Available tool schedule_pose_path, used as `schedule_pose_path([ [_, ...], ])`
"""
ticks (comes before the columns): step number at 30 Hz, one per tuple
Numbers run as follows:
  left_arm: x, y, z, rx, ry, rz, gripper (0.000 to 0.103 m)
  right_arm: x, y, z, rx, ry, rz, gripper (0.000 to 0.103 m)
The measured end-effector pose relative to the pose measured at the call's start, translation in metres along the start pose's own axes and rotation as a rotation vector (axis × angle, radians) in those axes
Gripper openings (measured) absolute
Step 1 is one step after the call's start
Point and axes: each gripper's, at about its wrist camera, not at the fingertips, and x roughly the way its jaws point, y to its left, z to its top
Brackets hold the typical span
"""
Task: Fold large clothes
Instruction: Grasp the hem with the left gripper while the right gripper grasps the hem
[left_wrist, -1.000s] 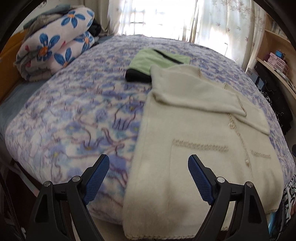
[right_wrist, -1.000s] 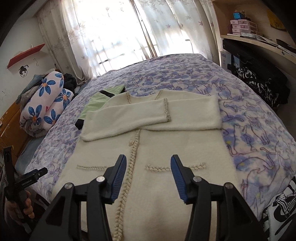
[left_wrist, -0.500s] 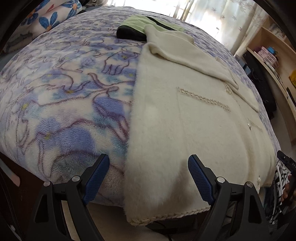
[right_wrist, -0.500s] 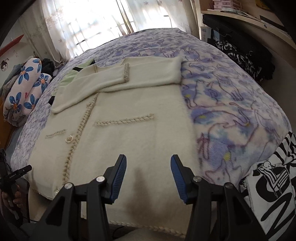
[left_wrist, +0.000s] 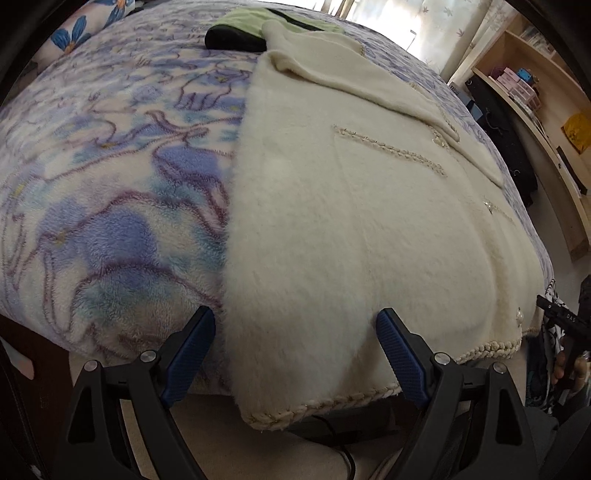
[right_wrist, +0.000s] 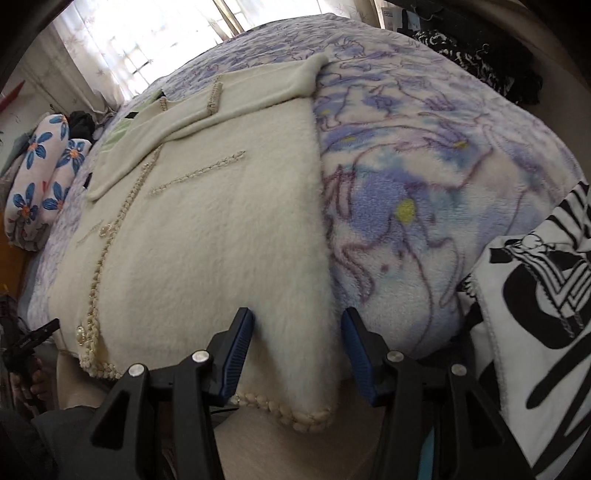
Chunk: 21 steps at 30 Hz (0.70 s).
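Note:
A cream fuzzy cardigan lies flat on the bed, both sleeves folded across its chest, its braided hem hanging over the near edge. My left gripper is open, its fingers astride the cardigan's lower left hem corner. In the right wrist view the cardigan fills the middle. My right gripper is open, its fingers astride the lower right hem corner. Neither gripper holds the cloth.
The bed has a purple and blue fleece blanket. A green and black garment lies beyond the collar. A flowered quilt roll sits far left. A black and white cloth hangs at right. Wooden shelves stand at right.
Both grippers have moved down and in toward the cardigan's hem at the bed's near edge. Each now straddles a hem corner. Both have stayed open.

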Motion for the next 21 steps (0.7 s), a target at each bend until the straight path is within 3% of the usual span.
schedule_pose_path([
  [3,0.004,0.006,0.001,-0.006,0.003,-0.032,0.09,0.005,-0.005,-0.001,0.0,0.001,0.042,0.05],
  [6,0.002,0.004,0.0,0.012,0.0,-0.027,0.089,0.004,-0.007,-0.002,-0.003,0.008,0.104,0.032],
  [8,0.001,0.001,-0.001,0.034,0.006,-0.021,0.083,0.003,-0.007,-0.001,-0.007,0.016,0.15,0.021],
  [14,0.003,-0.006,0.0,0.089,0.024,-0.005,0.078,0.014,-0.011,-0.001,0.02,0.032,0.208,0.02],
  [15,0.004,-0.009,0.001,0.099,0.026,0.003,0.067,0.015,-0.01,-0.001,0.019,0.031,0.209,0.018],
  [16,0.004,-0.012,0.001,0.108,0.025,0.007,0.048,0.016,-0.009,-0.001,0.014,0.031,0.207,0.015],
  [17,0.003,-0.016,0.001,0.113,0.029,-0.004,0.037,0.015,-0.006,0.0,0.006,0.029,0.205,0.012],
  [18,0.0,-0.018,0.003,0.111,0.035,-0.025,0.017,0.014,-0.003,0.0,-0.002,0.026,0.201,0.012],
  [21,-0.005,-0.025,0.012,0.095,0.047,-0.018,0.01,0.004,0.01,0.005,-0.038,0.011,0.199,0.01],
])
